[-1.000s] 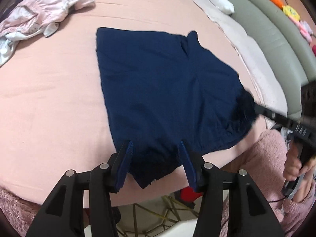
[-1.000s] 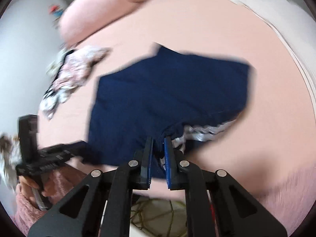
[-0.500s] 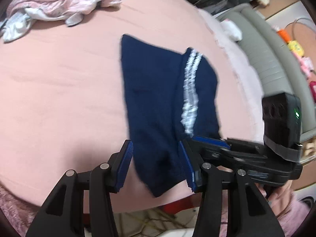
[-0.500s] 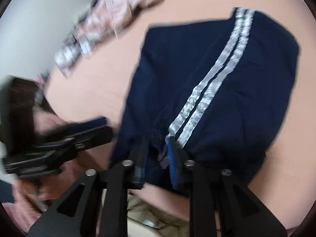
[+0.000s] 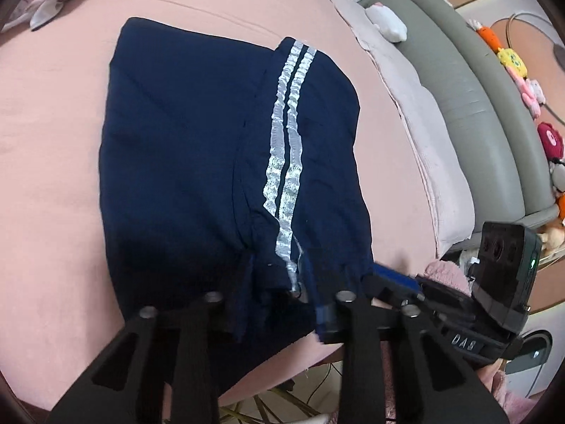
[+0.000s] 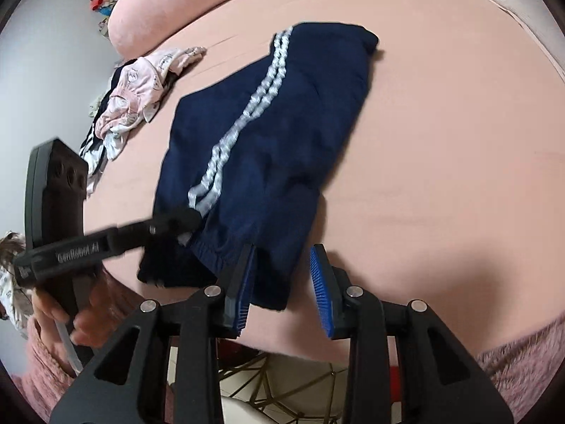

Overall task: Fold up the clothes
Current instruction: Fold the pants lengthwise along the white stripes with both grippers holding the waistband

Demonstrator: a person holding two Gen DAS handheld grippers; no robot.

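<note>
Folding the navy blue shorts with two white side stripes (image 5: 197,162) lying on the pink bed sheet (image 5: 53,176), you keep the left gripper (image 5: 279,289), just narrowed, on the waistband at 6 o'clock, while the right gripper (image 6: 282,282), just loosened, stays half-open around the hem.

Shorts (image 5: 197,148) now lie folded in half, stripes up; left gripper (image 5: 279,296) closing on waistband, right gripper (image 6: 282,282) opening.

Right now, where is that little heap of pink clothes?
The pink clothes lie bunched on the pink bed, left of the folded navy shorts in the right wrist view, near the big pink pillow.
</note>
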